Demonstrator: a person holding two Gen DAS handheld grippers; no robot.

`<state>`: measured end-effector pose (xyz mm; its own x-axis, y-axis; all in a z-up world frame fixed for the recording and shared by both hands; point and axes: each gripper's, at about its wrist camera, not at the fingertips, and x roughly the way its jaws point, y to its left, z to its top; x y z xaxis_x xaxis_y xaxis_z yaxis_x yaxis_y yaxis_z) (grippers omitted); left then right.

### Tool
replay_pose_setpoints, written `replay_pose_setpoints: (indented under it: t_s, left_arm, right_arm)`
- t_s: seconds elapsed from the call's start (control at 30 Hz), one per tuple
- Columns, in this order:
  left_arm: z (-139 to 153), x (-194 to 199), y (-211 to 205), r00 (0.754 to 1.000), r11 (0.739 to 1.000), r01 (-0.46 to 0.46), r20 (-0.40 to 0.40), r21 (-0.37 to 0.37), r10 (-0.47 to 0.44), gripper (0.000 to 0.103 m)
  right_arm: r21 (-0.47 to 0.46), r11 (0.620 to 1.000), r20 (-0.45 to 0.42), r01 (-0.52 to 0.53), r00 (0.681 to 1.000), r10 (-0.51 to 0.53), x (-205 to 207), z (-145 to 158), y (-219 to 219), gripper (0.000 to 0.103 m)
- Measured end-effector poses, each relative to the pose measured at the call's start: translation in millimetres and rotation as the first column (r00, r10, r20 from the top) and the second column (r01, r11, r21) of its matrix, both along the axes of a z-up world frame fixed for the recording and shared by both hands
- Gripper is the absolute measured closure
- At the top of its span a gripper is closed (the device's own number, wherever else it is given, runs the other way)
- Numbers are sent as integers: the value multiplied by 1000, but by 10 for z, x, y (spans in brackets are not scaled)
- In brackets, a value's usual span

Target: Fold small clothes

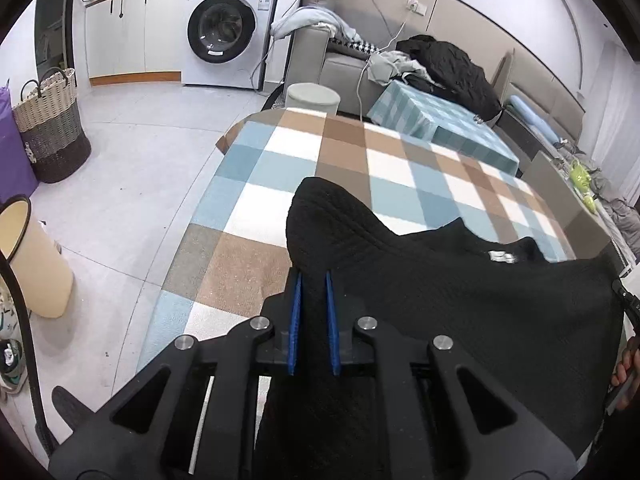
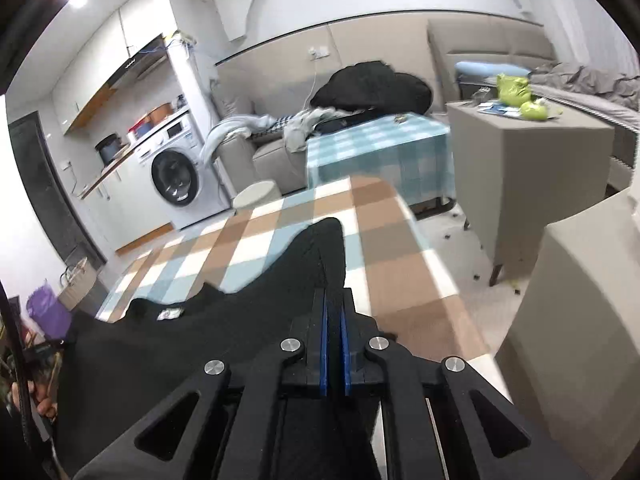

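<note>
A black knit garment (image 1: 460, 292) hangs stretched between my two grippers above the checked tablecloth (image 1: 312, 160). My left gripper (image 1: 314, 280) is shut on one end of it, cloth bunched between the blue pads (image 1: 295, 320). My right gripper (image 2: 334, 300) is shut on the other end of the garment (image 2: 200, 344), with a sleeve-like flap (image 2: 320, 248) sticking forward past the fingertips. A white label (image 1: 502, 257) shows at the neckline; it also shows in the right wrist view (image 2: 170, 314).
A teal checked low table (image 1: 440, 120) and a grey sofa (image 1: 344, 64) piled with dark clothes lie beyond. A washing machine (image 1: 228, 32), woven basket (image 1: 52, 128) and cream bin (image 1: 32, 256) stand left. A grey cabinet (image 2: 532, 160) stands right.
</note>
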<state>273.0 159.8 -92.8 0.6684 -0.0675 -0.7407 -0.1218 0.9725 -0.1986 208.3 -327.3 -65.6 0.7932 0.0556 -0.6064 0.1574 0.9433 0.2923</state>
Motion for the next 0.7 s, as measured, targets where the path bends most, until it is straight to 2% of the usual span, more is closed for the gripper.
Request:
replay_pose_setpoints:
  t_s: [0.13,0.17,0.23,0.27,0.33,0.43,0.47,0.53,0.57,0.6,0.67,0.7]
  left_arm:
    - [-127,63,1,998,1000,-22,-56,6,23,91]
    - [-134,66,2,997,999,-33,-74,21,35,85]
    - [-127,33,12,994,998,-47,-94,38,51,73]
    - [-92,-10,23,994,997,-58,-95,52,62,65]
    - [-14,-119,37,995,994,-74,-60,76,79,63]
    - [158,-385,-36,998,993,-62,-17,98,64,59]
    - [202,-474,-90,999,994,-46,-8,103,47,56]
    - [264,-663,-263,1000,991,-5,1,132,5,40]
    - [274,-790,-400,999,987,35,1,158,-36,38]
    - [280,-879,-494,998,984,56,4,172,-58,37]
    - [244,-1088,-716,993,977,118,-4,178,-119,31]
    - [207,-1197,-826,989,976,149,-18,159,-148,27]
  right_arm:
    - [-23,999,-146,44,988,-47,211,-212,6,98]
    - [-26,999,-197,48,979,-52,259,-274,15,97]
    - [-43,997,-232,62,970,-70,267,-314,26,89]
    - [-38,997,-240,65,968,-72,244,-307,21,80]
    - [7,999,-219,51,975,-48,153,-268,13,69]
    - [-4,1000,-188,9,982,-9,-19,-118,89,63]
    - [-3,1000,-181,-16,983,16,-101,-53,132,59]
    - [-11,997,-182,-75,981,72,-218,32,253,57]
    - [-27,994,-187,-109,977,102,-311,68,346,49]
    - [-38,991,-195,-130,974,120,-382,76,438,37]
    - [-36,983,-212,-180,963,169,-538,52,607,28]
    - [-25,977,-219,-211,955,201,-661,19,725,28]
